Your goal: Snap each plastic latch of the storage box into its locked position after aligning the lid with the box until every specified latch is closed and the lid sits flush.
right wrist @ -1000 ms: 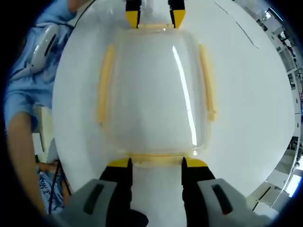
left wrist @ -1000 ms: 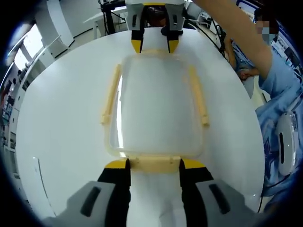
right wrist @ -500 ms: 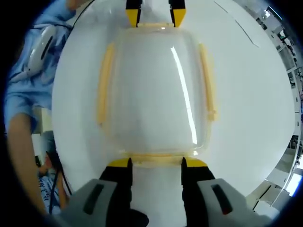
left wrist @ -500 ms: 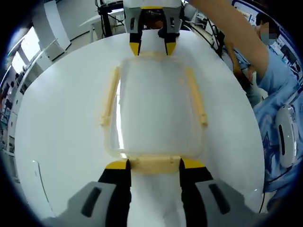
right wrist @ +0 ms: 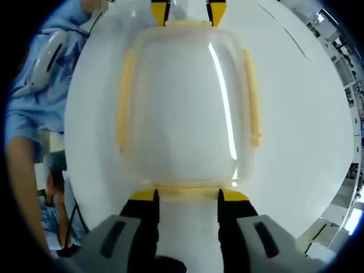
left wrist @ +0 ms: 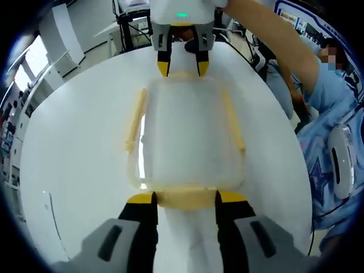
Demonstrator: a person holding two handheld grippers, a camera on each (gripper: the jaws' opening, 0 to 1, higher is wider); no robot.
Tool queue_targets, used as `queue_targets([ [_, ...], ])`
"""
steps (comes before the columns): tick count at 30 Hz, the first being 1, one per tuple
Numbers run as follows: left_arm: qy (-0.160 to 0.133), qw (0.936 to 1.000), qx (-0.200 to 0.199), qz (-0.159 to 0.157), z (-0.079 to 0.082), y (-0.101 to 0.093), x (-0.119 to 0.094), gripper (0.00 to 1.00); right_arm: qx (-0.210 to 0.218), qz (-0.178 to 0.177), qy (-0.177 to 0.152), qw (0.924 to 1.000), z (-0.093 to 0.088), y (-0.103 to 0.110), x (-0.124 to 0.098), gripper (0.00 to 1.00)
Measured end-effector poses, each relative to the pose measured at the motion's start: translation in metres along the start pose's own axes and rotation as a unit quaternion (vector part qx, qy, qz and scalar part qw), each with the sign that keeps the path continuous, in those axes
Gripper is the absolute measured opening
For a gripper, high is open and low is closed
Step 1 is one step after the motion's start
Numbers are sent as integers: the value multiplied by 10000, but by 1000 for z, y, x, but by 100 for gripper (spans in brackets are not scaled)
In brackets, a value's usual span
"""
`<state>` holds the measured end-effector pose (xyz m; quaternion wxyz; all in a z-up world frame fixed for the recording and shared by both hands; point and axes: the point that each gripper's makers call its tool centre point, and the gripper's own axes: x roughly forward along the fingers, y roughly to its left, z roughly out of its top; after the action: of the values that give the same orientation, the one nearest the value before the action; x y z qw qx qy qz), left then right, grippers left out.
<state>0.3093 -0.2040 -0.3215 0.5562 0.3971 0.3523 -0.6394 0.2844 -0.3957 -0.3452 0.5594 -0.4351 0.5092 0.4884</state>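
Observation:
A clear plastic storage box (left wrist: 185, 133) with its lid on lies on the white round table (left wrist: 74, 142). Pale yellow latches run along its long sides (left wrist: 135, 119) (left wrist: 233, 122). My left gripper (left wrist: 186, 198) stands open, and the near end latch (left wrist: 185, 197) lies between its yellow tips. At the far end, my right gripper (left wrist: 182, 65) straddles the opposite end latch. In the right gripper view the box (right wrist: 185, 108) is close. The right gripper (right wrist: 187, 195) is open around its end latch (right wrist: 187, 192), and the left gripper (right wrist: 185, 10) shows at the top.
A person in a blue top (left wrist: 335, 114) stands at the table's edge, one arm (left wrist: 273, 34) reaching to the right gripper; the same person (right wrist: 34, 85) shows in the right gripper view. Desks and equipment (left wrist: 128, 17) stand beyond the table.
The box looks slightly nearer and larger in the right gripper view. In the left gripper view the right gripper has come a little closer and higher over the far end. Both stay open.

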Motion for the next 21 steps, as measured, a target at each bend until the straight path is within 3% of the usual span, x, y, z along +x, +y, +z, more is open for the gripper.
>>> queue_targets([
  [21,132,9999,31,36,5,-2,-8,39,-23,-61,-281,9996,1,0,0,39],
])
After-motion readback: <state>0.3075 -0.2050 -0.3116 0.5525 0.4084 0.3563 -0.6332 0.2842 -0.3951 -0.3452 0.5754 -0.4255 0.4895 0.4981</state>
